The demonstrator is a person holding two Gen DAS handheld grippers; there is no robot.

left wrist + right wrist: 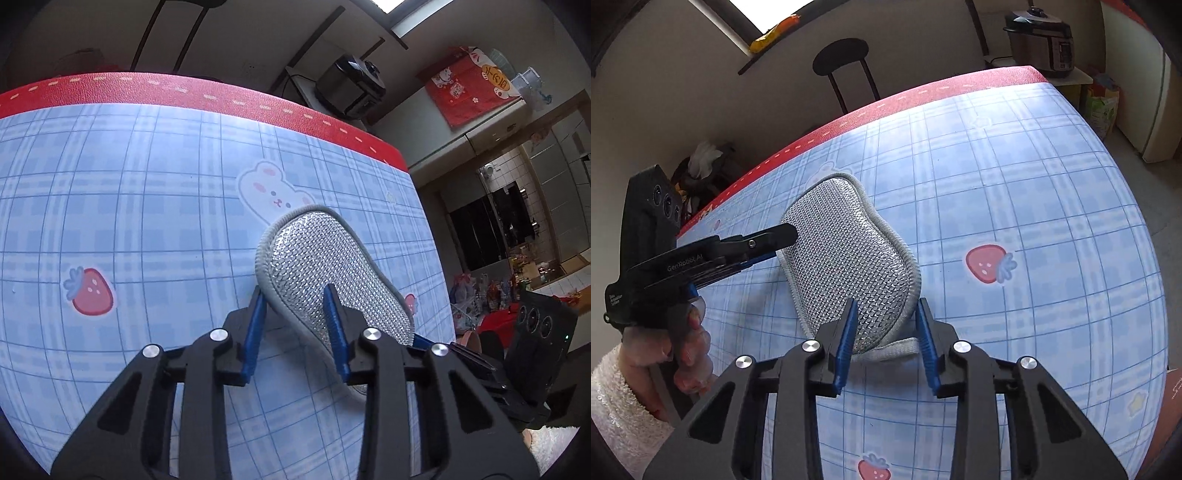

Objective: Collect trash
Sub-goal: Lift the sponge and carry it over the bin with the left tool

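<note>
A silver mesh scouring pad [325,258] with a grey fabric border lies on the blue plaid tablecloth [147,206]. In the left wrist view my left gripper [295,302] is open with its blue pads either side of the pad's near edge. In the right wrist view the same pad [846,254] sits between the open fingers of my right gripper [884,314], at its near end. The left gripper [775,236] reaches in from the left and touches the pad's far side.
The tablecloth has a red border [258,99] at the far edge and strawberry and bunny prints. A black chair [846,62] stands behind the table. A pressure cooker [1041,37] sits on a side counter. Clutter lies on the floor at right [498,291].
</note>
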